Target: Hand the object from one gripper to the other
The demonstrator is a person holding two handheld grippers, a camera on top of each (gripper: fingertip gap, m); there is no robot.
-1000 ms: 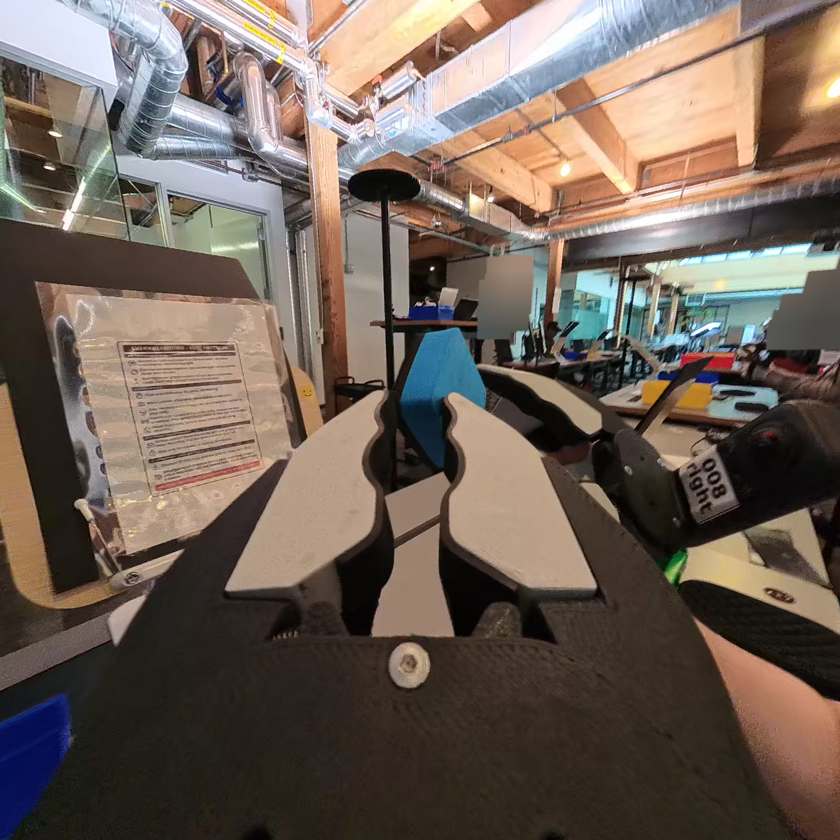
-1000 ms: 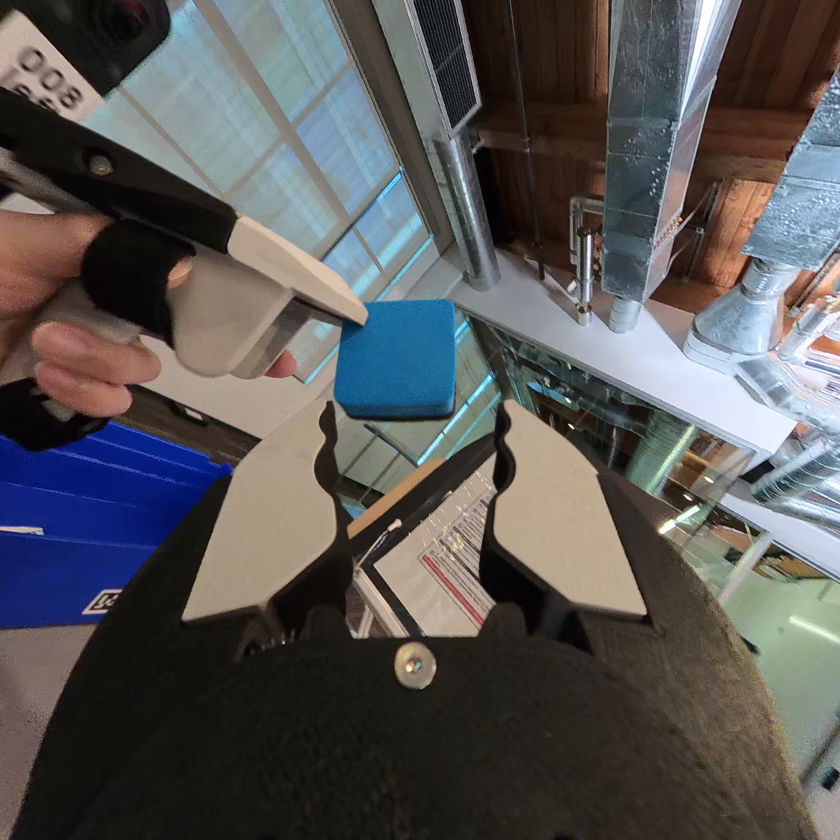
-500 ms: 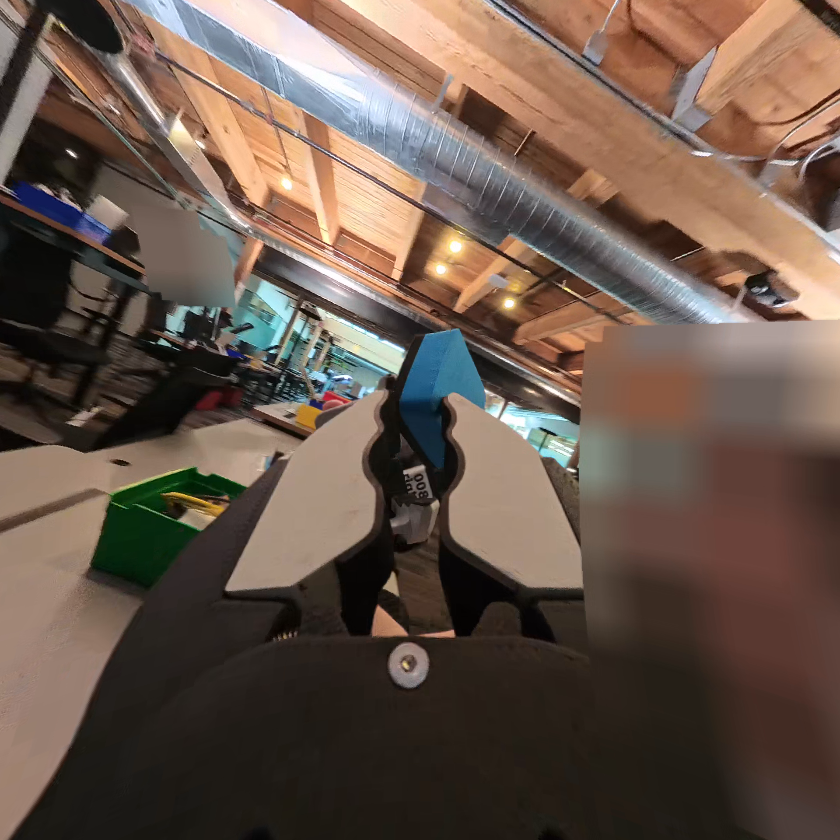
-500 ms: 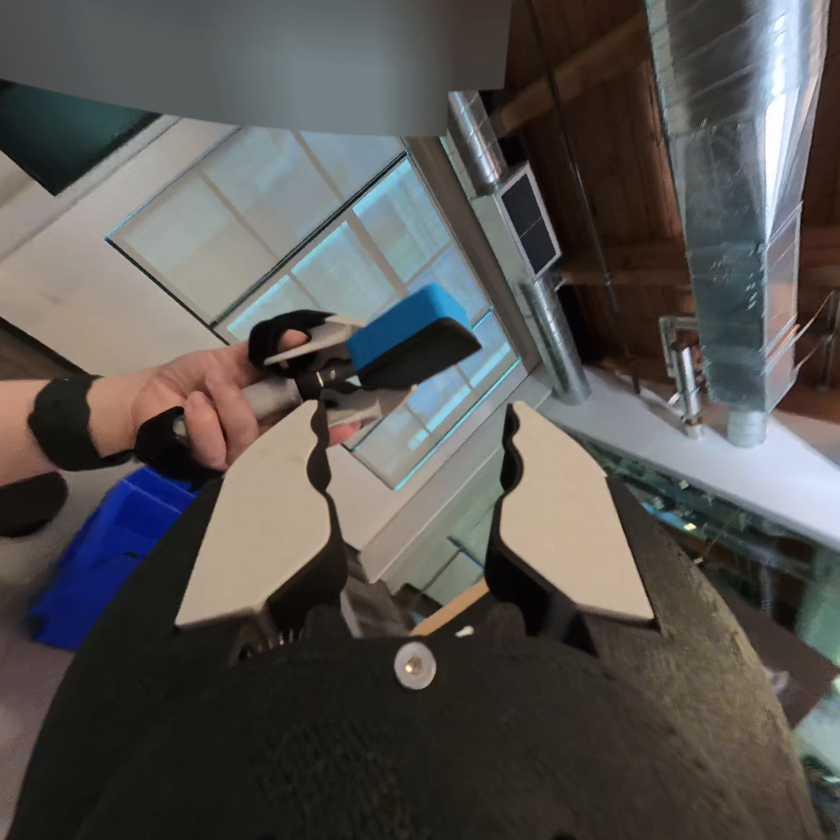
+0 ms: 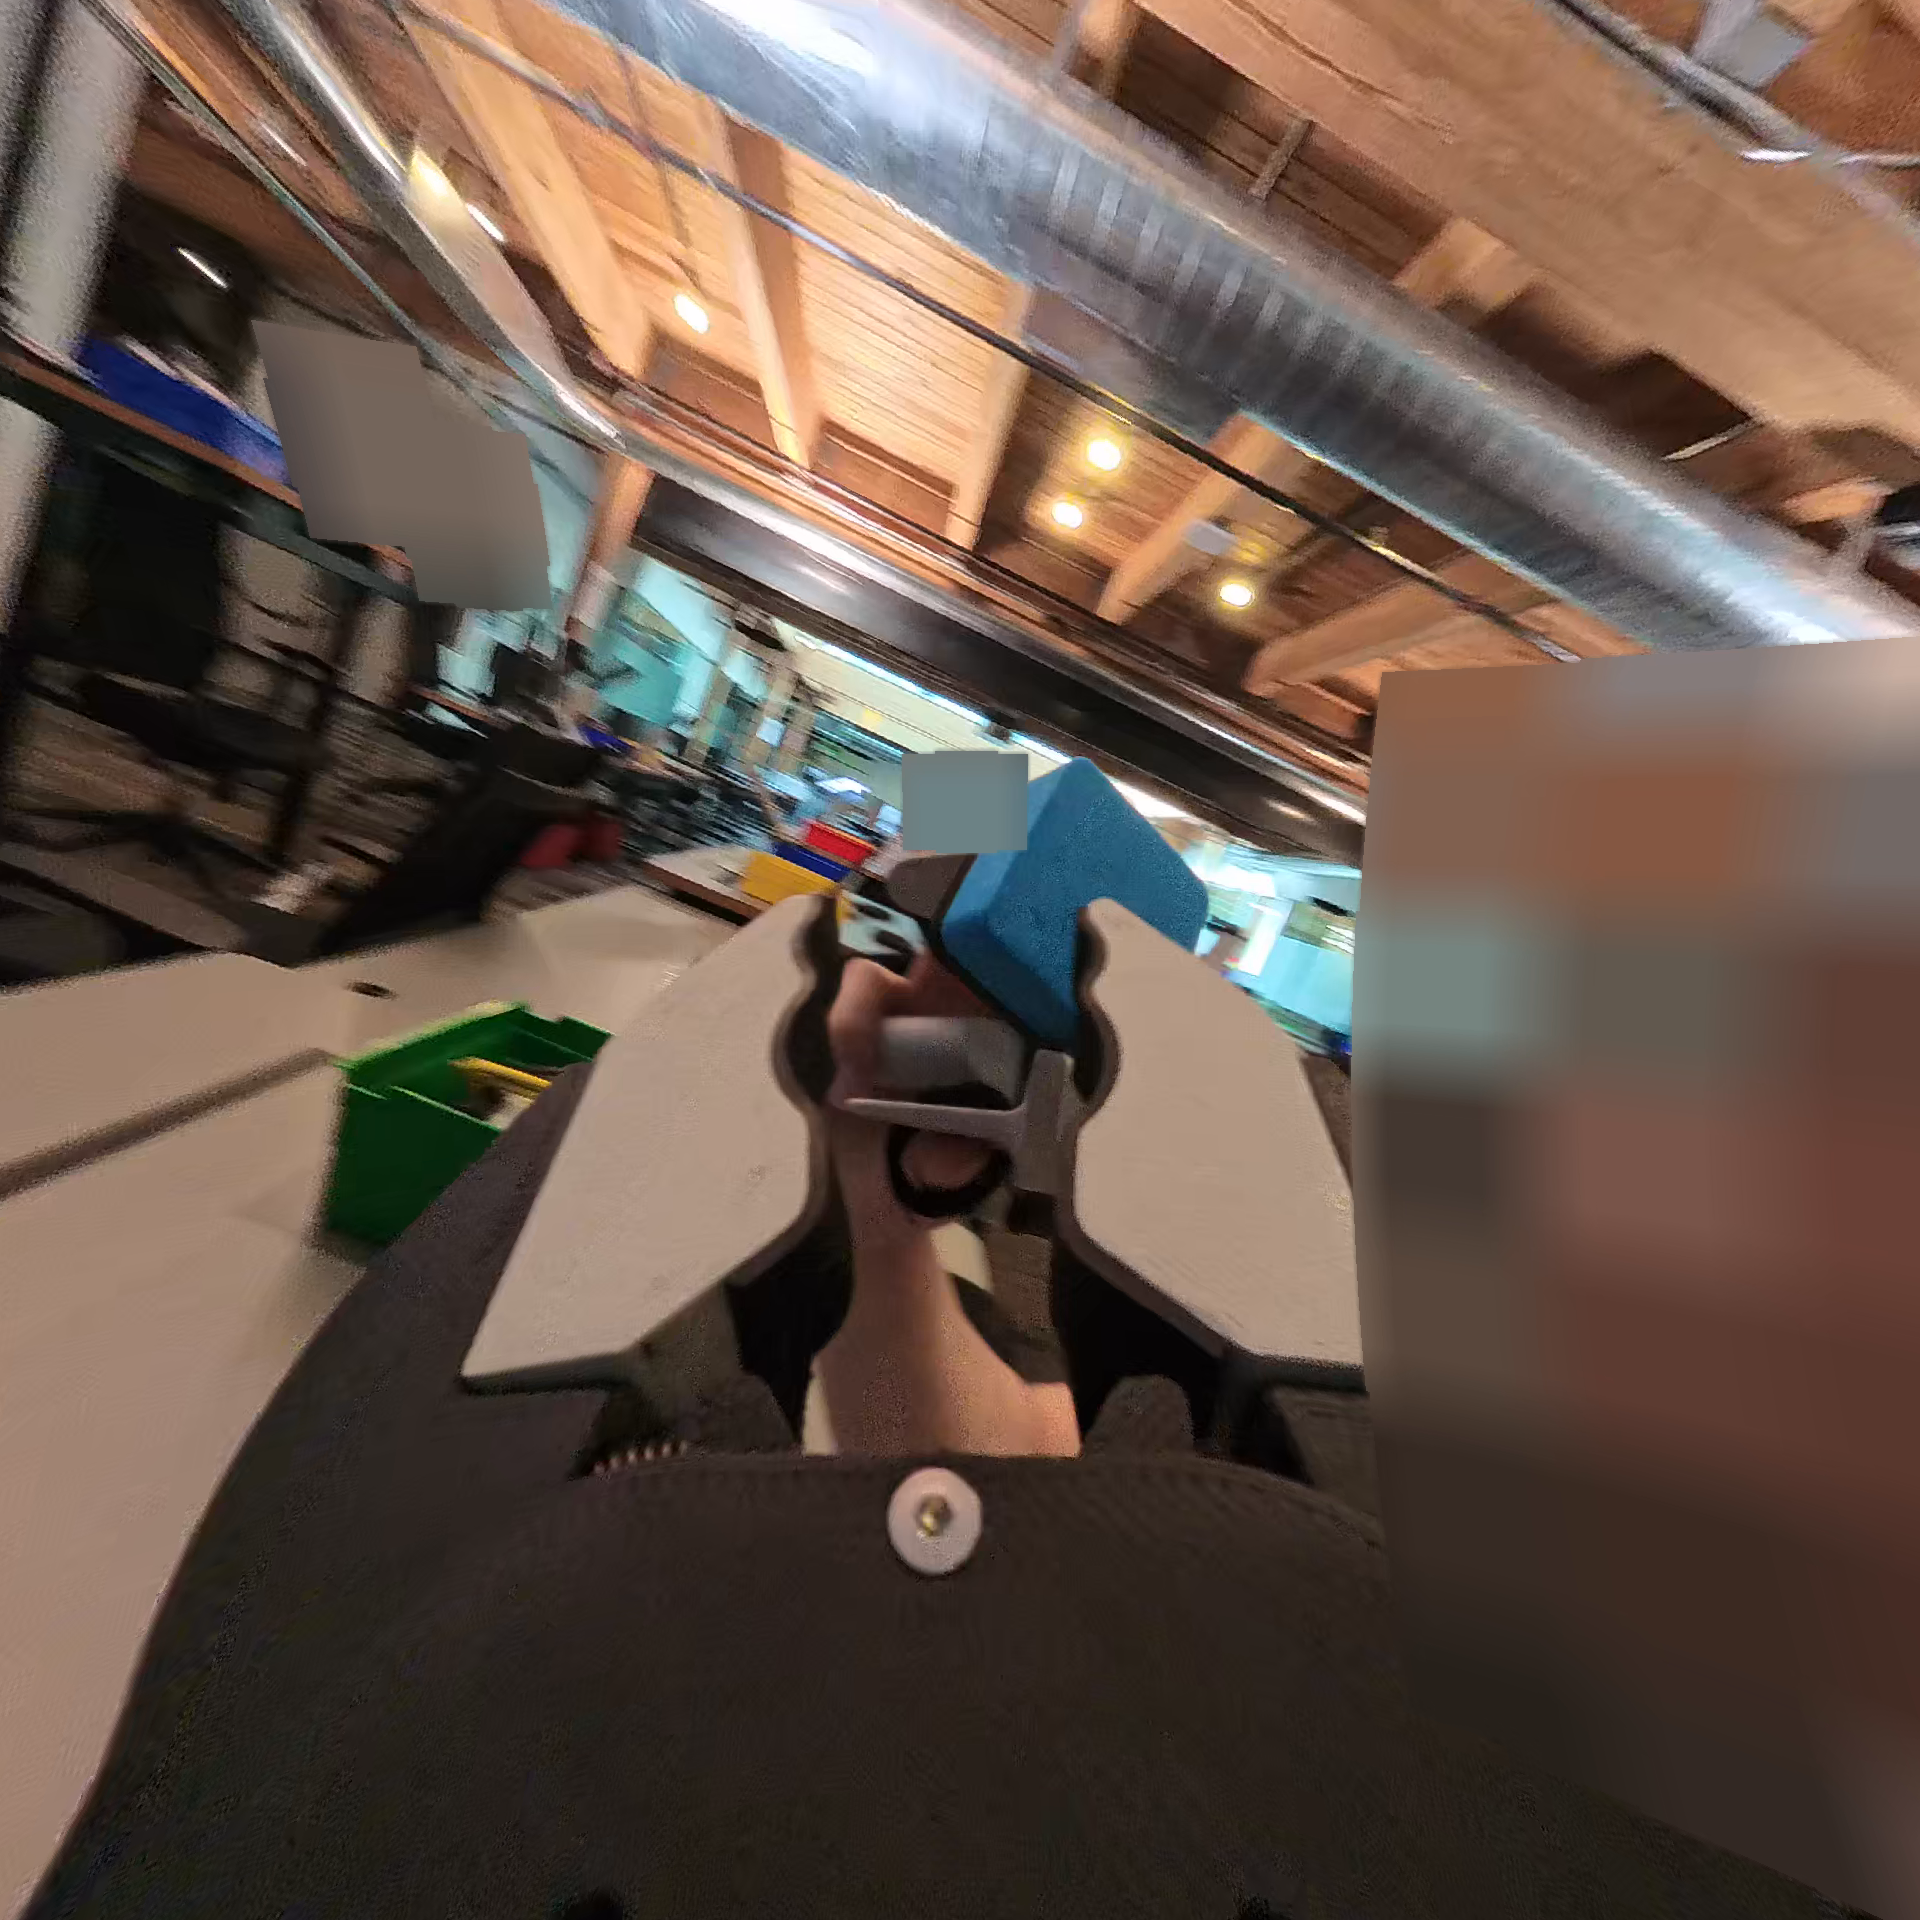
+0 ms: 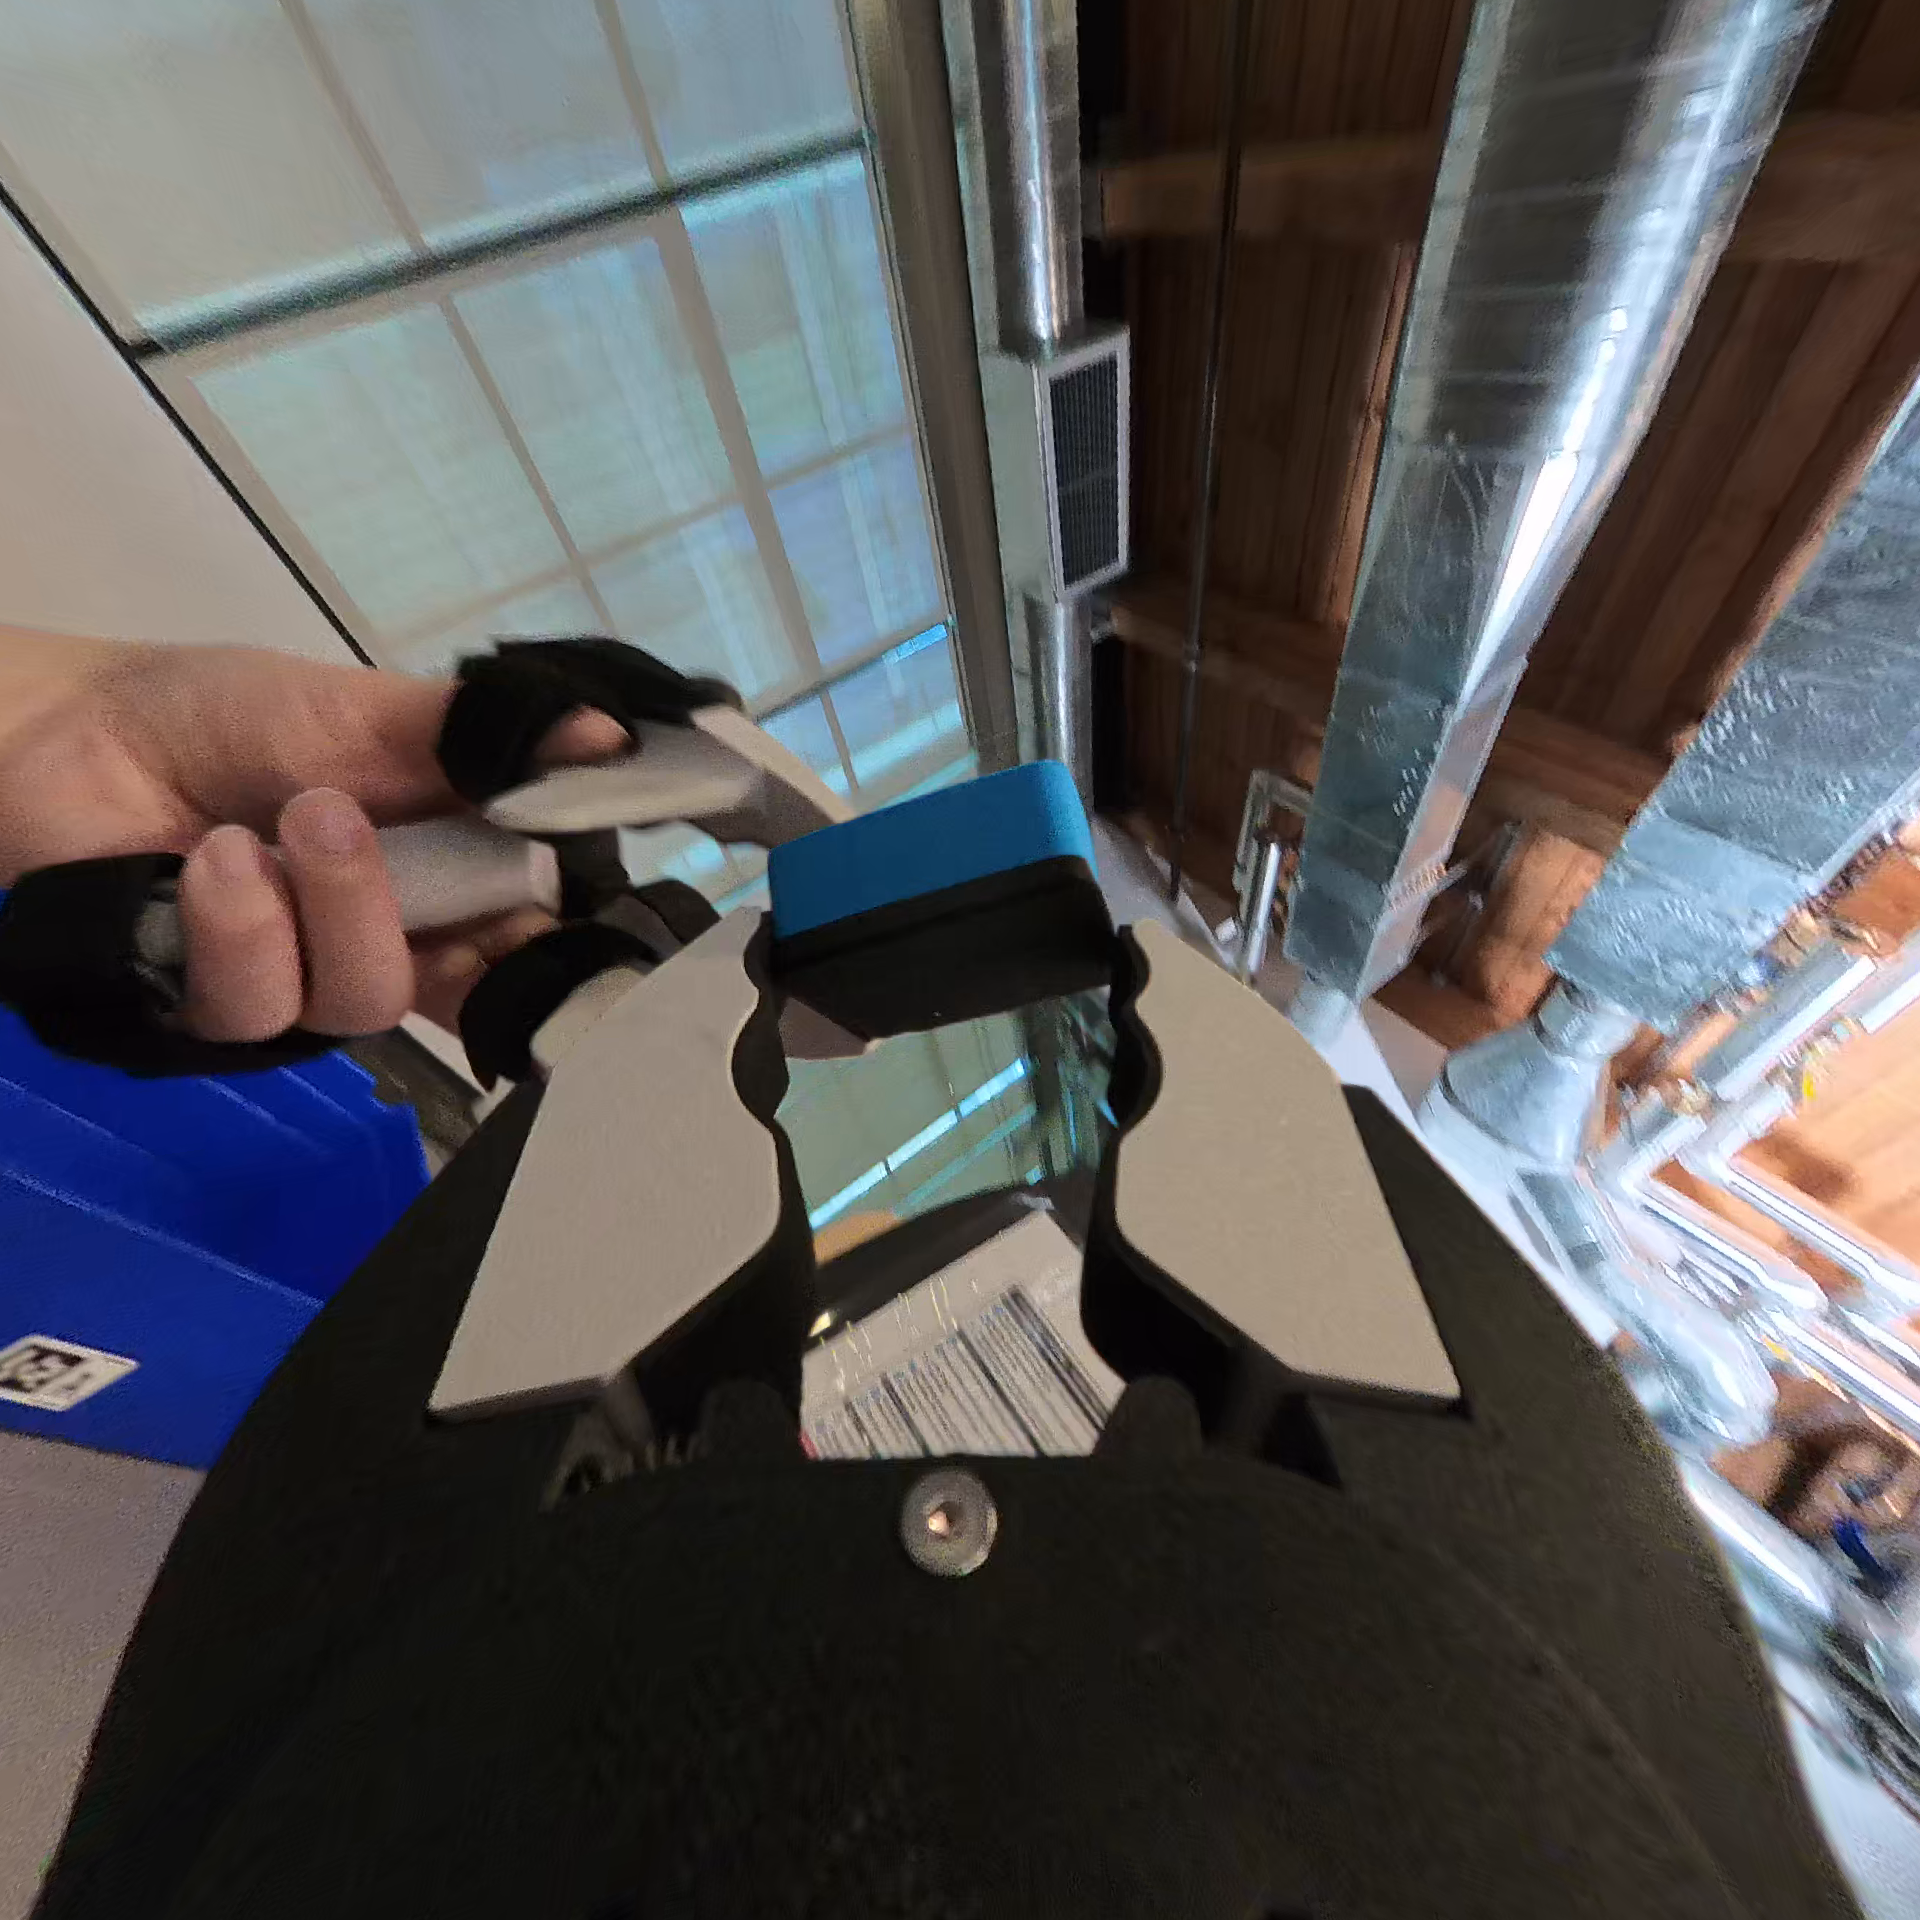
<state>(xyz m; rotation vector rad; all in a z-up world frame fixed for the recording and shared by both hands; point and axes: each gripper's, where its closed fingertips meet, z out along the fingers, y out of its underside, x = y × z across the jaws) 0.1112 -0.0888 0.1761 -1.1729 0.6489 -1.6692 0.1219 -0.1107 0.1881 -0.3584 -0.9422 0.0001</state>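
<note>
Beneath timber ceiling and silver ducts, above the white table (image 5: 156, 1039): blue block (image 6: 925, 862) pinched crosswise, long axis spanning right gripper (image 6: 940, 935) tips. Left gripper (image 5: 956, 925) spread wide, holding nothing, block brushing one finger; likely needs backing off.

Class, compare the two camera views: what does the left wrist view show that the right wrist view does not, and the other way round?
Only the left wrist view: a green bin on a white table, and ceiling lights. Only the right wrist view: a paned window and a blue crate. Both: the blue block, which sits between the fingers of the right gripper, while the fingers of the left gripper are spread apart.
</note>
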